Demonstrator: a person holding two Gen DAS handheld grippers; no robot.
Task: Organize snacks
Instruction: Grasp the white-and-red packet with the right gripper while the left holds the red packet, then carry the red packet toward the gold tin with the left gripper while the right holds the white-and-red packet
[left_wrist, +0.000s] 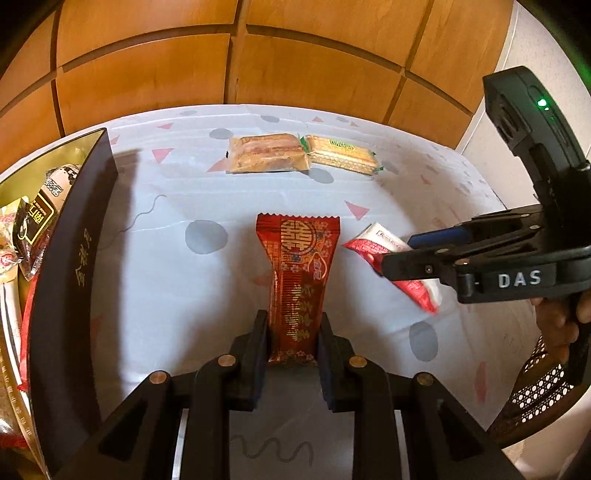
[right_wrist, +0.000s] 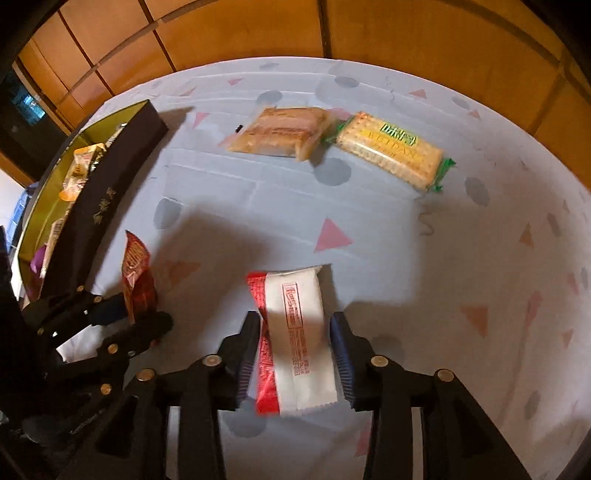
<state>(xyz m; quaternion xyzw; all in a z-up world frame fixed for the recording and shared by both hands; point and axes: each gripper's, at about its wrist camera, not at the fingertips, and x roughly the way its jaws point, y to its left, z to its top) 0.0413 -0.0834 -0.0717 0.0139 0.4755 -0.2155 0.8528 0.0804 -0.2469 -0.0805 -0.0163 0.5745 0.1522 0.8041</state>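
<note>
My left gripper is shut on a red and gold snack packet, held above the tablecloth; it also shows in the right wrist view. My right gripper is shut on a white and red snack packet, which also shows in the left wrist view at the right. A dark box with a gold inside holds several snacks at the left; it also shows in the right wrist view.
Two more snacks lie at the back of the table: a clear-wrapped brown pastry and a yellow cracker pack with green ends. A patterned white cloth covers the table. Wooden cabinet doors stand behind.
</note>
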